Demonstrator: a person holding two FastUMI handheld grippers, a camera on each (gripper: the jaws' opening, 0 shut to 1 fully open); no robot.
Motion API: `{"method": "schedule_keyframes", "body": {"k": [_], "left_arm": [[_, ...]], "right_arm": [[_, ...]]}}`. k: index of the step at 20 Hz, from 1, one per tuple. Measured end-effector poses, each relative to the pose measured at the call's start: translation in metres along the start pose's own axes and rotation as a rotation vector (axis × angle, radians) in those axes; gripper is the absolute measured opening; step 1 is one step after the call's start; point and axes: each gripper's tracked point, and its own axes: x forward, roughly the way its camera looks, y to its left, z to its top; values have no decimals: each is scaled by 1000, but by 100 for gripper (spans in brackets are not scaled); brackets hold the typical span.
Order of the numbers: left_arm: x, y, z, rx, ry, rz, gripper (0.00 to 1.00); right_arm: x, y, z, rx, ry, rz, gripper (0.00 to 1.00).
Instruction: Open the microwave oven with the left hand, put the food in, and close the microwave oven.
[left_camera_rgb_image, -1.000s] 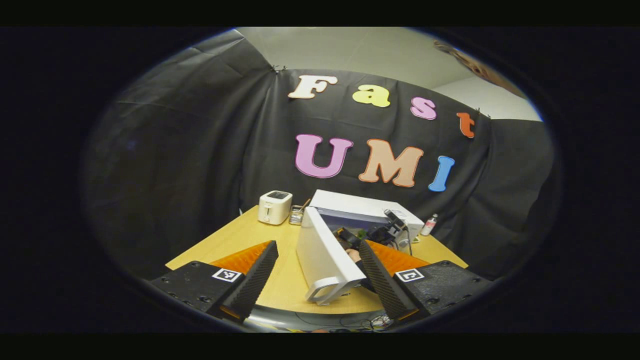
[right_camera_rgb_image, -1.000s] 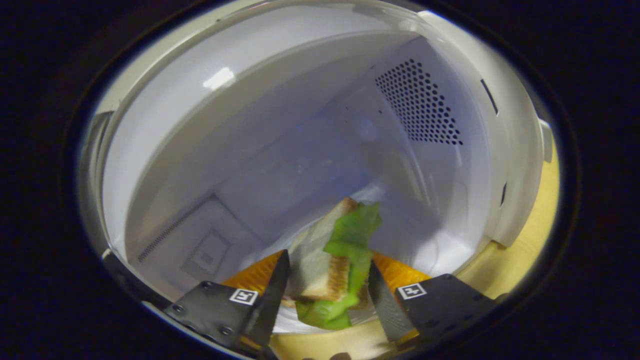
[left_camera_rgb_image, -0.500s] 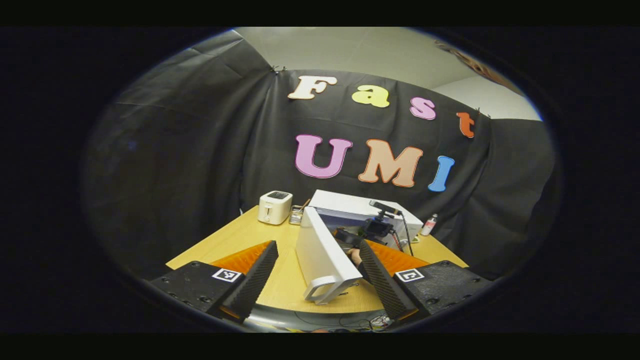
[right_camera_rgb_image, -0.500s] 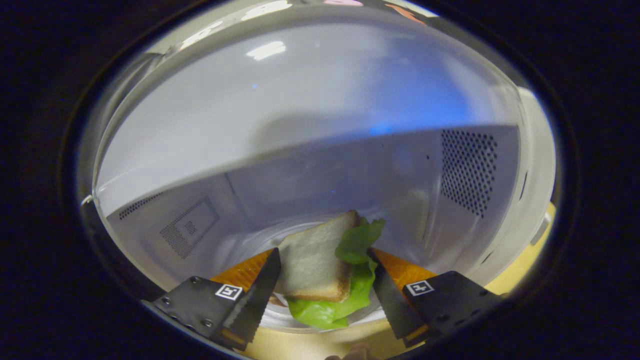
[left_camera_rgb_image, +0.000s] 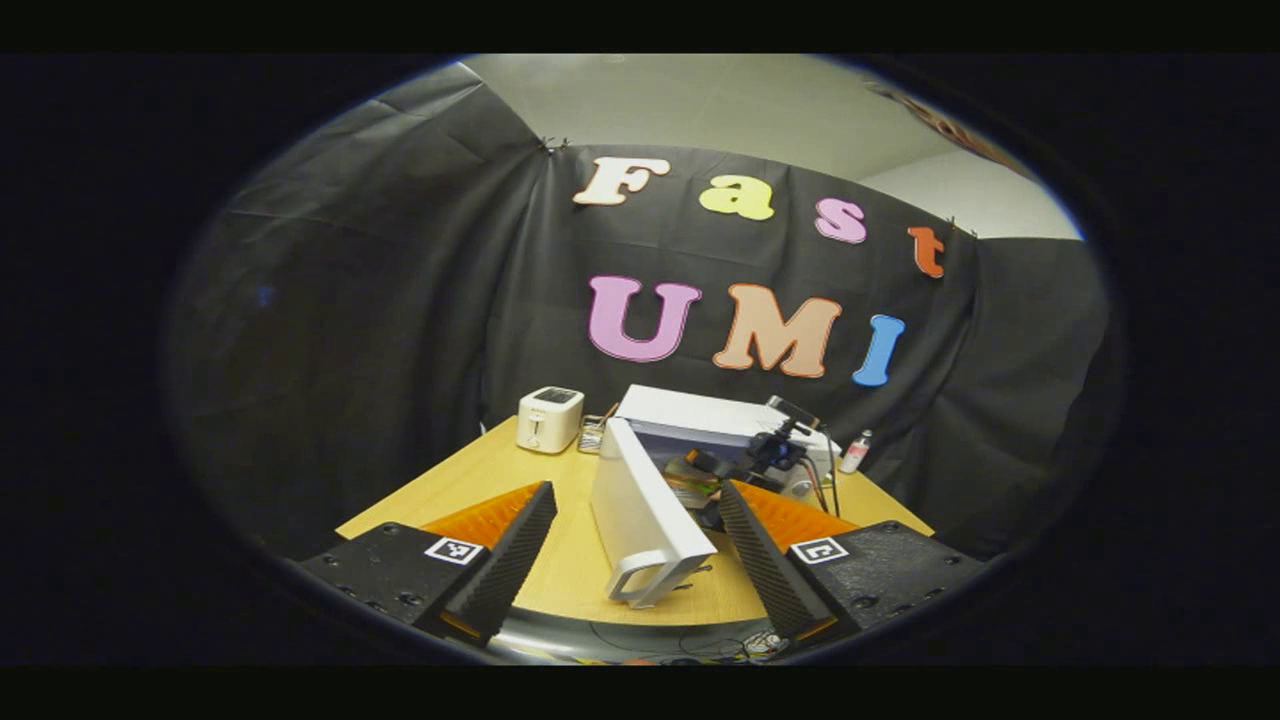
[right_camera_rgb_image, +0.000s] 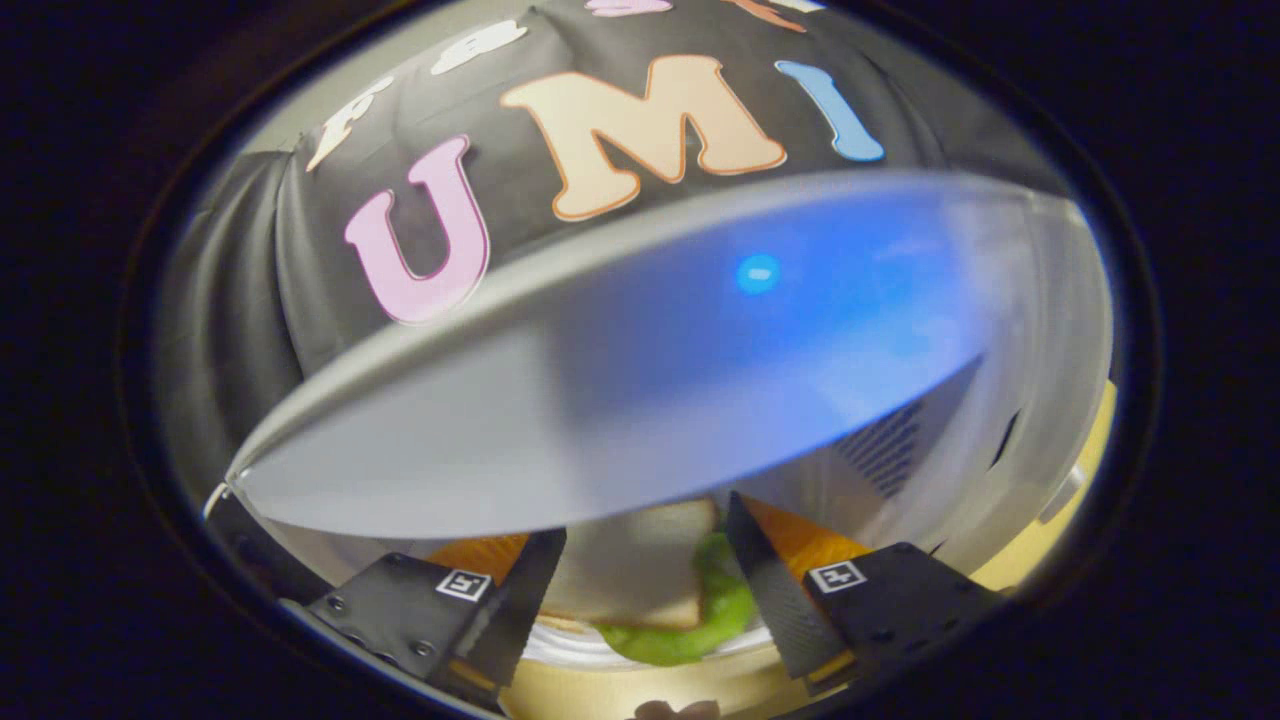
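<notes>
Sandwich of white toast and green lettuce (right_camera_rgb_image: 650, 590) is lying on the pale round turntable plate (right_camera_rgb_image: 560, 645) inside the white box-shaped microwave oven (left_camera_rgb_image: 715, 420). Likely soft, light and loosely layered; best pinched gently across the bread faces. Right gripper (right_camera_rgb_image: 645, 580) is straddling it, jaws spread, contact unclear. Left gripper (left_camera_rgb_image: 635, 545) is hovering wide open, framing the white swung-out door (left_camera_rgb_image: 640, 505) and its loop handle (left_camera_rgb_image: 640, 580).
</notes>
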Motion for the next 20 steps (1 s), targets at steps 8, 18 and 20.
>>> {"method": "schedule_keyframes", "body": {"k": [8,18,20], "left_arm": [[-1,2,0,-1,-10,0,93],[-3,28,-20,177,2,39,96],[-2,31,-25,230,-2,36,96]], "right_arm": [[-28,-14,-13,-147,25,20,92],[-154,-33,47,-259,-67,139,92],[-185,-45,66,-253,-78,138,92]]}}
